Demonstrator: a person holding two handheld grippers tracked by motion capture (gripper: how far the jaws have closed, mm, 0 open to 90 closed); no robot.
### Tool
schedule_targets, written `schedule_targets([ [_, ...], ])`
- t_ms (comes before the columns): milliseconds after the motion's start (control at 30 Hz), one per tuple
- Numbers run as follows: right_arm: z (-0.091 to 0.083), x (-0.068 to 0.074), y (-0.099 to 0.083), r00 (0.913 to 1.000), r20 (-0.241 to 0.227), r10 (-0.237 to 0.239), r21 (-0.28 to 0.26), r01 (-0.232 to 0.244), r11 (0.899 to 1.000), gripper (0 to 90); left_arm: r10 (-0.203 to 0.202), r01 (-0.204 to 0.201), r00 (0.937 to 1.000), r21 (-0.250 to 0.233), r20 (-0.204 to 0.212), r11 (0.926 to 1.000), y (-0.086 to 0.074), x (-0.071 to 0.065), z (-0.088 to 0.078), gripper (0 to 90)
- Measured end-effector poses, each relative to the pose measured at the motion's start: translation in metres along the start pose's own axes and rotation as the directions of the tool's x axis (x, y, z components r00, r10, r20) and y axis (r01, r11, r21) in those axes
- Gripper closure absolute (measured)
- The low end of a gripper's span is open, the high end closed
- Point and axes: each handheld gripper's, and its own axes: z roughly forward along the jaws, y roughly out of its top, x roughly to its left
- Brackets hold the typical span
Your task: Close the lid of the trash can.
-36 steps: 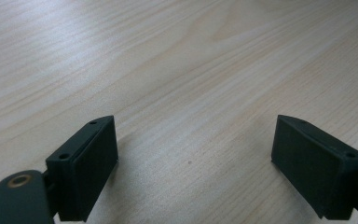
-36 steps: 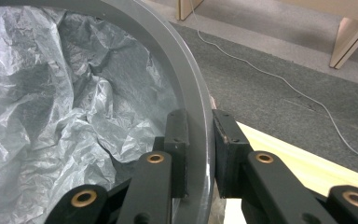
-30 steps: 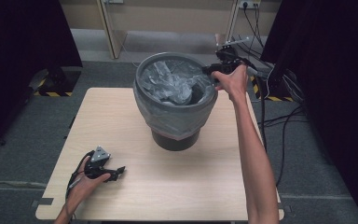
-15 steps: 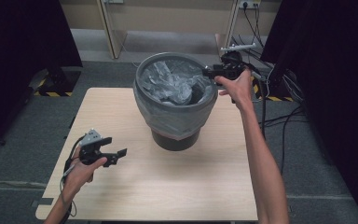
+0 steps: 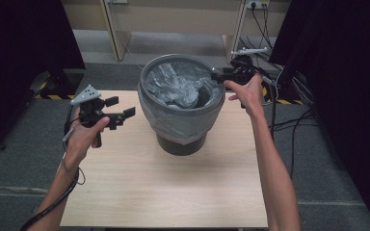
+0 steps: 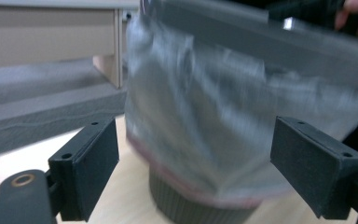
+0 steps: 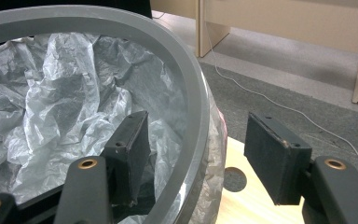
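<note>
Two grippers at one round grey plastic bin [image 5: 180,113] lined with a crinkled translucent grey bag [image 5: 176,86], standing mid-desk toward the far edge.

Right gripper [image 5: 220,76] at the bin's far right rim: jaws straddle the rim, one inside against the liner, one outside, pads parted and not pressing; they have just been opening, the rim between them. Left gripper [image 5: 125,114] held in the air left of the bin, pointing at its side, well apart from it, jaws wide and empty. Bin: thick smooth grey rim, dark ribbed base, bag folded over the rim and hanging down the outside with a reddish hem, loose folds bunched inside. Light wooden desk [image 5: 139,192] beneath.
</note>
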Motion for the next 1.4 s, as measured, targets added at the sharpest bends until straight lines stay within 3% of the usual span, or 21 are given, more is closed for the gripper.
schedule_targets([
  [300,0.000,-0.003,-0.001,1.0000,0.003,0.004,-0.015,-0.004,1.000,39.8,0.013,-0.013,0.9997,-0.020,-0.020,0.9997,0.037,-0.005,0.021,14.2],
  [433,0.001,-0.003,-0.002,1.0000,0.006,-0.002,-0.009,0.003,1.000,39.8,0.024,-0.024,0.9984,0.001,-0.050,0.9997,0.041,-0.002,0.029,10.2],
  [500,0.001,-0.004,-0.003,1.0000,0.006,0.007,-0.013,-0.007,1.000,39.8,0.002,-0.002,0.9987,-0.014,-0.052,0.9999,0.042,0.003,0.029,8.8],
  [567,0.002,-0.006,-0.004,0.9999,0.007,0.008,-0.014,-0.008,1.000,40.0,0.005,-0.007,0.9979,-0.034,-0.065,0.9994,0.043,0.007,0.027,16.9],
  [600,0.003,-0.007,-0.004,0.9999,0.009,0.010,-0.008,-0.009,1.000,40.1,-0.007,0.004,0.9976,-0.046,-0.069,0.9989,0.044,0.008,0.026,13.2],
  [700,0.004,-0.009,-0.005,0.9998,0.011,0.015,-0.014,-0.015,1.000,40.2,-0.017,0.014,0.9986,-0.063,-0.051,0.9979,0.048,0.007,0.026,13.6],
  [800,0.006,-0.009,-0.005,0.9998,0.011,0.017,-0.010,-0.017,1.000,40.1,-0.012,0.009,0.9986,-0.055,-0.052,0.9985,0.050,0.005,0.033,14.4],
  [900,0.006,-0.009,-0.006,0.9998,0.007,0.020,-0.009,-0.020,1.000,40.3,0.029,-0.030,0.9967,-0.010,-0.075,0.9995,0.048,0.003,0.040,14.4],
  [967,0.007,-0.010,-0.007,0.9998,0.003,0.021,-0.009,-0.021,1.000,40.0,0.025,-0.025,0.9969,0.002,-0.075,0.9997,0.044,0.004,0.044,14.2],
  [1033,0.008,-0.011,-0.007,0.9997,-0.011,0.020,-0.015,-0.021,1.000,40.2,0.031,-0.030,0.9961,0.012,-0.082,0.9995,0.041,0.006,0.048,14.0],
  [1133,0.010,-0.015,-0.009,0.9986,-0.046,0.028,-0.030,-0.029,0.999,39.4,-0.016,0.016,0.9980,-0.001,-0.061,0.9999,0.037,0.012,0.050,13.4],
  [1300,0.013,-0.024,-0.020,0.9876,-0.134,0.082,-0.073,-0.093,0.993,39.3,0.002,-0.004,0.9972,-0.017,-0.075,0.9999,0.031,0.009,0.049,13.3],
  [1400,0.013,-0.025,-0.024,0.9862,-0.144,0.082,-0.103,-0.097,0.990,39.4,-0.003,0.002,0.9969,-0.022,-0.079,0.9998,0.029,0.009,0.049,13.3],
])
